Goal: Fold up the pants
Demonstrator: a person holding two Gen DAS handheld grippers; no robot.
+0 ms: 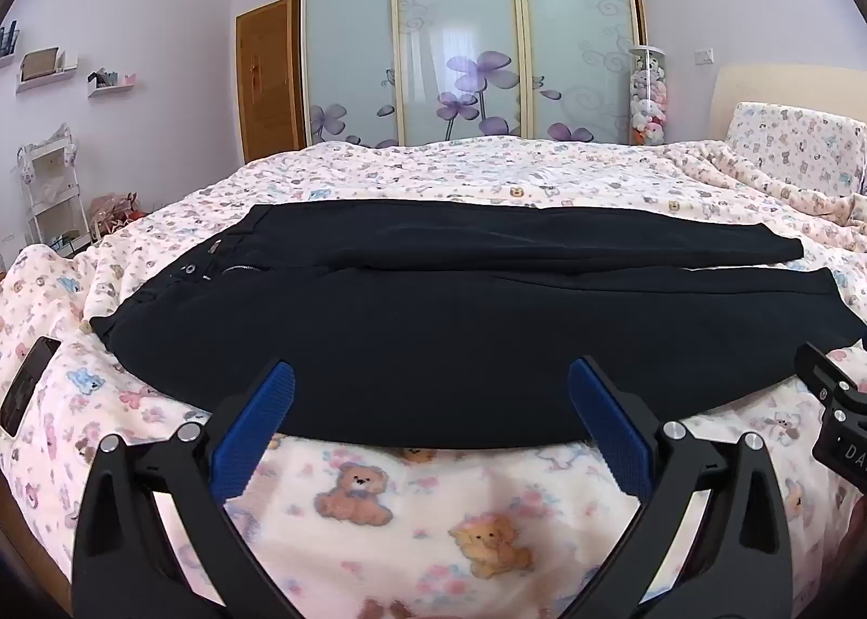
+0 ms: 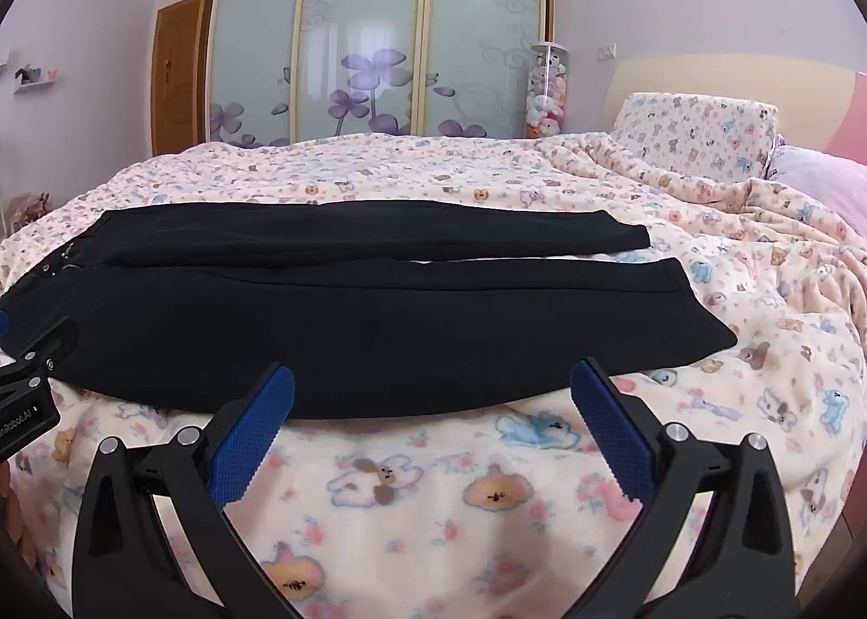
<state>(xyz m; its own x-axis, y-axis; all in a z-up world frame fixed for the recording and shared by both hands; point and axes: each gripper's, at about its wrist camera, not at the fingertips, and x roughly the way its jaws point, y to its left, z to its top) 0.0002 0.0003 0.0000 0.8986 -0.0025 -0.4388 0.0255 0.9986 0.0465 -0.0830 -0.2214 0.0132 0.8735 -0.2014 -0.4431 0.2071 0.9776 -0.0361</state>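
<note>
Black pants (image 1: pixel 433 315) lie flat on the bear-print bedspread (image 1: pixel 422 510), waistband to the left, both legs stretched to the right side by side with a narrow gap between them. They also show in the right wrist view (image 2: pixel 379 315). My left gripper (image 1: pixel 431 375) is open and empty, its blue pads at the near edge of the near leg. My right gripper (image 2: pixel 432 375) is open and empty, at the near edge of the same leg, further toward the hem. Each gripper's body shows at the edge of the other's view.
A dark phone (image 1: pixel 27 391) lies on the bedspread at the left. A pillow (image 2: pixel 699 136) and headboard (image 2: pixel 720 77) stand at the right. A sliding wardrobe (image 1: pixel 466 39), a tube of plush toys (image 1: pixel 647 98) and a white rack (image 1: pixel 54 191) lie beyond the bed.
</note>
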